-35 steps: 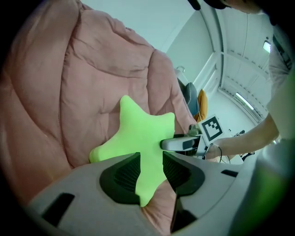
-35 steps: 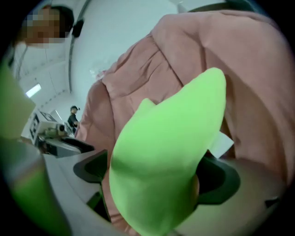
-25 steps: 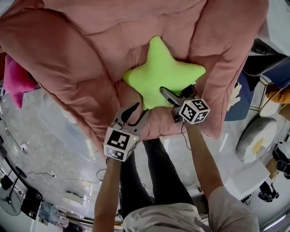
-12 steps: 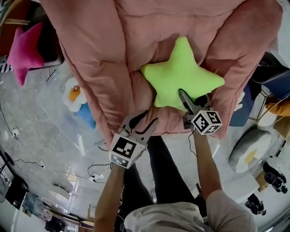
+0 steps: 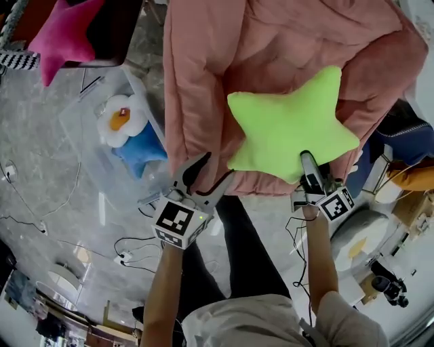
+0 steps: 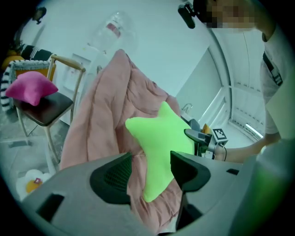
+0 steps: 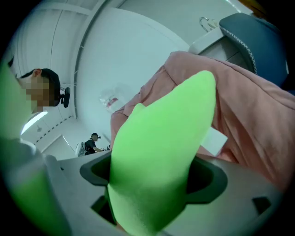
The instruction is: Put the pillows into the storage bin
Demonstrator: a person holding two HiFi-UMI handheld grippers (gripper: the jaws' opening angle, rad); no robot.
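My right gripper (image 5: 307, 162) clenches the green star pillow (image 5: 288, 125), held against the pink quilt (image 5: 271, 41). My left gripper (image 5: 207, 171) is opening, its pads on nothing. The quilt's edge stands between the pillow and the storage bin (image 5: 81, 132), which holds a flower pillow (image 5: 121, 120).

The person wears a pale beige short-sleeved top (image 5: 258, 329) and dark trousers (image 5: 237, 251), with a small black camera (image 6: 186, 14) mounted at the head. Each hand carries a grey plastic tool. The left gripper (image 5: 218, 165) has two dark, curved jaws lined with ribbed black pads (image 6: 113, 177). The jaws are opening just now, and a fold of the pink quilt (image 6: 106, 115) shows between them. Behind them sits a white marker cube (image 5: 178, 222) printed with bold black squares. The right gripper (image 5: 306, 162) is the same build, with a second marker cube (image 5: 337, 203) of its own. A thin black cable (image 5: 293, 230) trails from it beside the forearm.
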